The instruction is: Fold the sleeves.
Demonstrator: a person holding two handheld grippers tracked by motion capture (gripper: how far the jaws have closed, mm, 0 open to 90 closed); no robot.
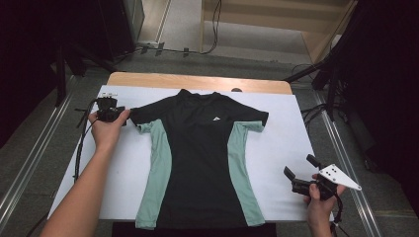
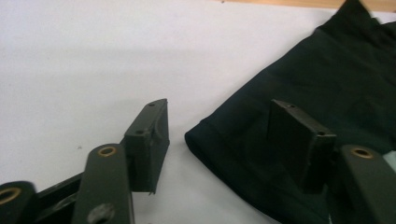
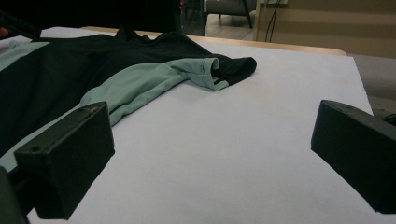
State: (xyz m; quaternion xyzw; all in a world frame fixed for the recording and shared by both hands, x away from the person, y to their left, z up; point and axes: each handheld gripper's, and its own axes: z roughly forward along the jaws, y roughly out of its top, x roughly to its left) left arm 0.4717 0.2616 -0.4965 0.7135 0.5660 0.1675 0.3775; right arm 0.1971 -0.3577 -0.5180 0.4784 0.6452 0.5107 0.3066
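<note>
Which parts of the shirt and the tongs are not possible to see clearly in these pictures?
- High view: the shirt's bottom hem melts into a dark strip at the frame's lower edge.
- High view: the white chest logo is too small to read.
- High view: the left tongs tips are hidden by the hand.
- Left gripper view: whether the pads pinch the sleeve cannot be told.

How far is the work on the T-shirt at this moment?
Done: the T-shirt lies flat, front up, on the white table. In hand: the left gripper straddles the left sleeve hem, jaws not yet pressing. Left: every fold; the right gripper waits open beside the lower right edge.
</note>
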